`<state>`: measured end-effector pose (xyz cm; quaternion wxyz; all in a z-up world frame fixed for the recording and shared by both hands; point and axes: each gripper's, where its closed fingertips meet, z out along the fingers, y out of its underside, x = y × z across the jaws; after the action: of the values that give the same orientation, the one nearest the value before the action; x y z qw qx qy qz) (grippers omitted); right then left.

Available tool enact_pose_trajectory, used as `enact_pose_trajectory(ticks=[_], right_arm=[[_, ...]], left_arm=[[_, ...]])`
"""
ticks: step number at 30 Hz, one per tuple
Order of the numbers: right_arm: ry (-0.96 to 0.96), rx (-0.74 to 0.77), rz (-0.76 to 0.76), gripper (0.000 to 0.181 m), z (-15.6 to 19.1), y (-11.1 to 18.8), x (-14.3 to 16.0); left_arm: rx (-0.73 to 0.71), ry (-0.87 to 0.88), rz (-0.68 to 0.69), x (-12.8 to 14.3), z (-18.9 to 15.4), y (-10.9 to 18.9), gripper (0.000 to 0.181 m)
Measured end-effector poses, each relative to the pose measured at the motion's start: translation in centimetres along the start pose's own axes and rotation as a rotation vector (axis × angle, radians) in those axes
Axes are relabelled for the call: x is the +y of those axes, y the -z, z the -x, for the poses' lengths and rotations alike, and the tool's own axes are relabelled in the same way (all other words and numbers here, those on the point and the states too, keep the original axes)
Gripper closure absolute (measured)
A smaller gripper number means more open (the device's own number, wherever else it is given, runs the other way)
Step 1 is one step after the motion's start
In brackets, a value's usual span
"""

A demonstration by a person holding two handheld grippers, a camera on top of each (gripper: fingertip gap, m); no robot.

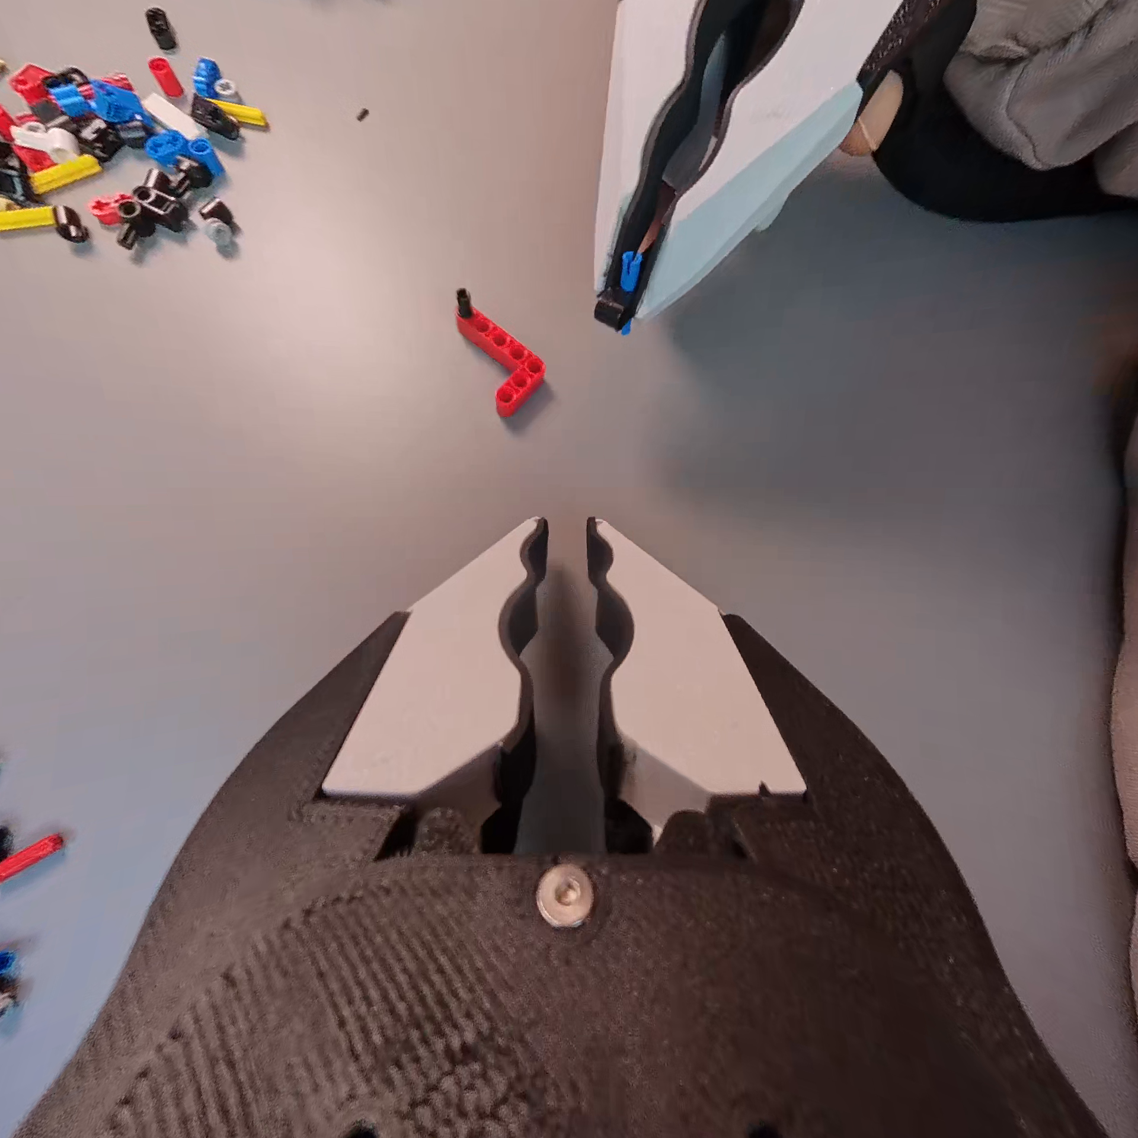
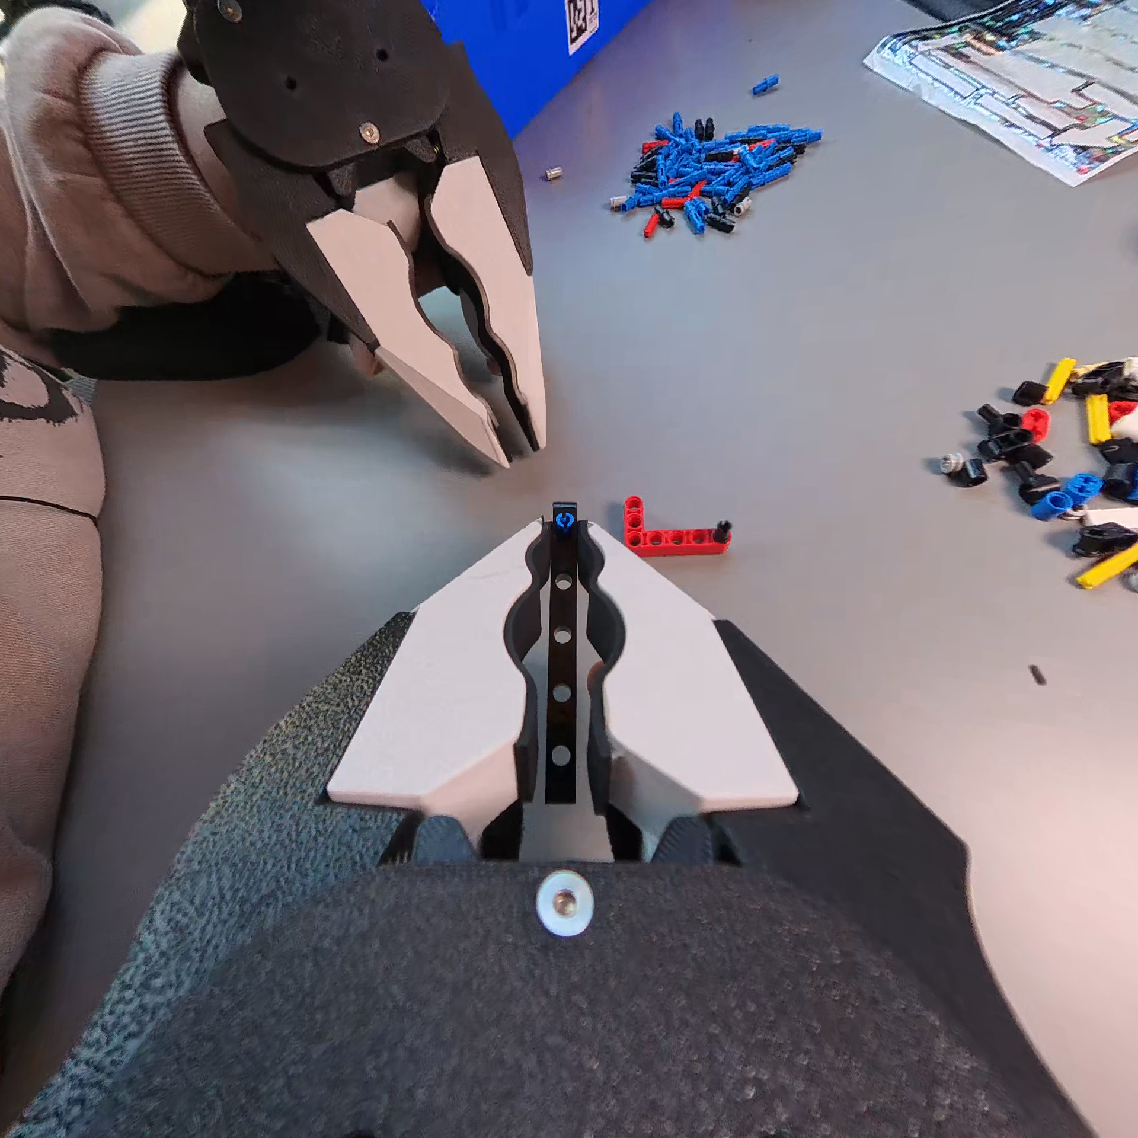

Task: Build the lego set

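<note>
My right gripper (image 2: 564, 523) is shut on a long black holed beam (image 2: 561, 665) that lies lengthwise between the fingers. A blue pin (image 2: 564, 520) sits in the beam's front end. In the left wrist view, the right gripper (image 1: 619, 314) points down at the table with the blue pin (image 1: 629, 271) showing. A red L-shaped beam (image 1: 508, 363) lies flat on the grey table just beside its tip, with a black pin (image 1: 463, 302) standing in its far end; this L-beam also shows in the right wrist view (image 2: 671, 539). My left gripper (image 1: 566, 523) is empty, its jaws a narrow gap apart, short of the L-beam.
A pile of mixed red, blue, yellow and black pieces (image 1: 111, 135) lies far left, and shows at the right edge in the right wrist view (image 2: 1077, 449). A heap of blue pins (image 2: 708, 172), a blue box (image 2: 523, 49) and an instruction sheet (image 2: 1016, 80) lie beyond. A person's sleeve (image 2: 92, 185) is on the left. There is about 6 cm between the tips of the two grippers.
</note>
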<state>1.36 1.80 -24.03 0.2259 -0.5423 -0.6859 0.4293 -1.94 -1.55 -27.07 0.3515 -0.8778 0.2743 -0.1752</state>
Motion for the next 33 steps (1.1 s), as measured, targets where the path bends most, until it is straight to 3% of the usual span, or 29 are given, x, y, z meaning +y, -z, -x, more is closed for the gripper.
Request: enact_pose_trajectory(ticks=[1,10,14,17,21,24,28,33], right_arm=[[0.001,0.013,0.0,0.175,-0.4,0.2,0.0],[-0.065,0.172,-0.1,0.175,-4.7,3.5,-1.1],[-0.08,0.168,-0.114,0.175,-4.9,3.6,-0.9],[-0.067,0.114,-0.15,0.176,-4.0,3.6,-1.5],[-0.098,-0.017,-0.225,0.176,-2.1,3.7,-2.5],[-0.221,-0.157,-0.343,0.175,-0.9,4.2,-4.1],[-0.366,-0.288,-0.442,0.175,0.2,4.0,-5.5],[-0.408,-0.343,-0.476,0.176,1.4,2.7,-6.4]], left_arm=[[0.005,0.03,-0.022,-0.3,0.3,0.1,0.165],[-0.023,0.043,-0.048,-3.8,1.3,-3.3,0.142],[-0.084,-0.055,0.03,-4.7,1.9,-5.2,0.149],[-0.015,-0.136,0.077,-4.3,1.6,-5.3,0.175],[0.071,-0.282,0.111,-3.0,1.1,-3.8,0.171],[0.119,-0.203,-0.03,-4.4,0.6,-1.7,0.161],[0.261,0.059,-0.385,-8.6,-1.7,1.7,0.16],[0.334,0.19,-0.485,-9.2,-2.6,2.8,0.168]])
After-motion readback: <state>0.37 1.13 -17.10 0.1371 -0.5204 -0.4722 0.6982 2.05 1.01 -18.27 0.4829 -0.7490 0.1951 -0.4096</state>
